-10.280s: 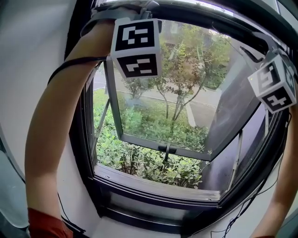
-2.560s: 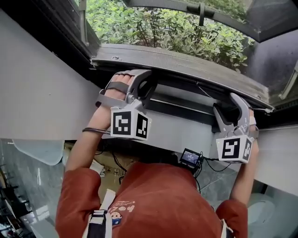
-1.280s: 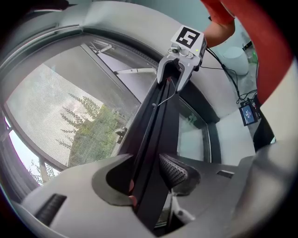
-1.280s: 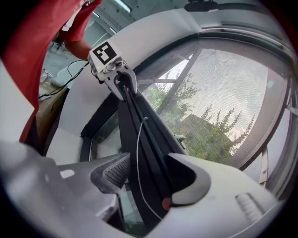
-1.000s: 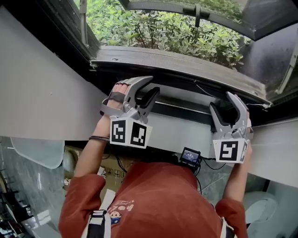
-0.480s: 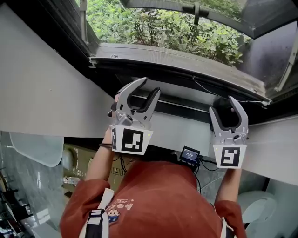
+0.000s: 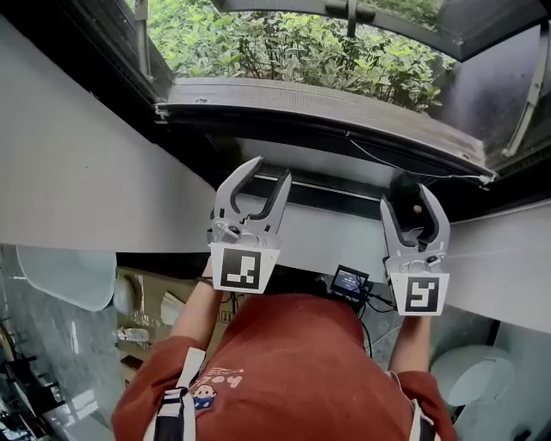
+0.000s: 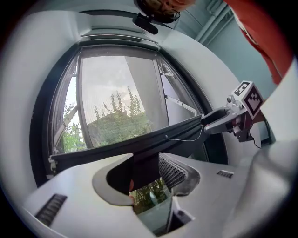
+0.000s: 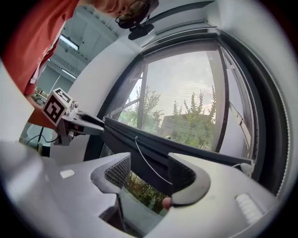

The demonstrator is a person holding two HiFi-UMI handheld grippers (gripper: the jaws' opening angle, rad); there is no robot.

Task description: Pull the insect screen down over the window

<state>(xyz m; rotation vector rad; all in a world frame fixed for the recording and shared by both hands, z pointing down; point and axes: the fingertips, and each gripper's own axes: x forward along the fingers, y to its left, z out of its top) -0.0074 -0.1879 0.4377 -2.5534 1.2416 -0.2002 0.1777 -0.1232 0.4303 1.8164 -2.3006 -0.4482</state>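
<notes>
The screen (image 8: 116,93) hangs over most of the window. Its dark bottom bar (image 8: 116,146) runs across low down, near the sill. I can't tell if the bar sits all the way down, as some green shows under it. The left tool (image 7: 271,172) is open wide and holds nothing. The right tool (image 7: 406,202) is open wide and empty too. Both point up at the bar, just under it, one near the middle and one near the right end. I think the mesh is thin, soft and easy to tear, so it is not the part to grab. The bar looks stiff and light, and it is the best place to hold. Holding it in two spots should keep it level so it won't jam. It may want to roll back up if it isn't clicked in. A thin white string (image 9: 149,162) hangs off the bar and could get caught in a tool. Outside, the glass pane (image 7: 344,9) is pushed open over green bushes (image 7: 284,52). A small black box with wires (image 7: 349,282) hangs below the white ledge (image 7: 86,189).
</notes>
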